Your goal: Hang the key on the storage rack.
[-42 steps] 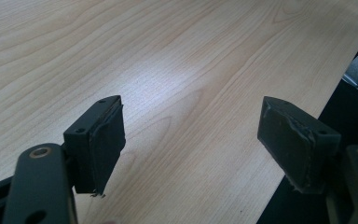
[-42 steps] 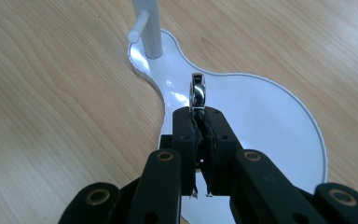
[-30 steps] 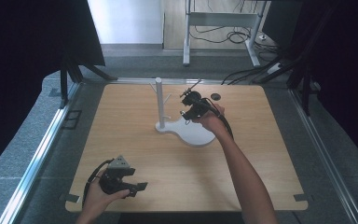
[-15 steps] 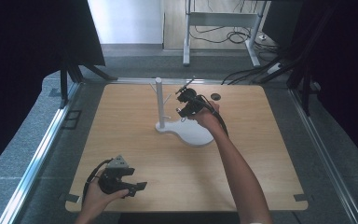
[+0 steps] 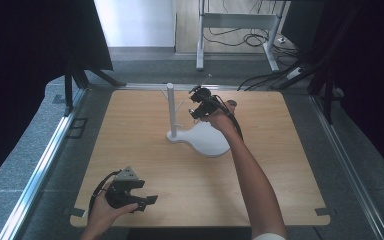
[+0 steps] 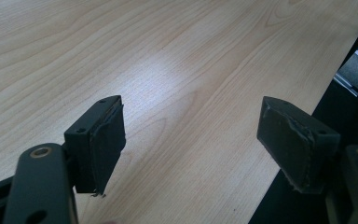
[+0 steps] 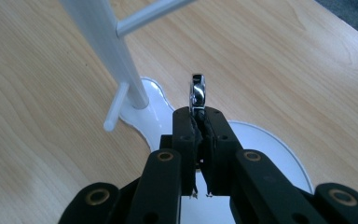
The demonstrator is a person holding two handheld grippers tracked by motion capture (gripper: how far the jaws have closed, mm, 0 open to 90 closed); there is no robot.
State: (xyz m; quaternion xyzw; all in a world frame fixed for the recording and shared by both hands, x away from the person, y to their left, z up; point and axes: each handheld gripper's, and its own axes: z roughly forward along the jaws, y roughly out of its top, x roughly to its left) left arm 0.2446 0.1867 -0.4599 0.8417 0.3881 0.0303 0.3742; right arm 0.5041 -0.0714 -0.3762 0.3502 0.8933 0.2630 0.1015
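A white stand (image 5: 170, 107) with a tall pole and thin side pegs rises from a flat white base (image 5: 207, 140) at the middle back of the wooden table. My right gripper (image 5: 196, 102) hovers just right of the pole, above the base. In the right gripper view it (image 7: 198, 123) is shut on a shiny silver ring (image 7: 197, 93), which stands on edge above the fingertips. The pole (image 7: 109, 42) and a short lower peg (image 7: 116, 107) lie ahead and to the left. My left gripper (image 5: 147, 202) rests near the table's front left, open (image 6: 191, 135) over bare wood.
A small dark round object (image 5: 231, 104) lies on the table behind the right hand. The table (image 5: 290, 150) has metal rails along both sides. A desk frame and cables (image 5: 240, 30) are on the floor beyond the far edge.
My right gripper has moved left and farther back with the ring, closer to the stand's pole. The left gripper has stayed put.
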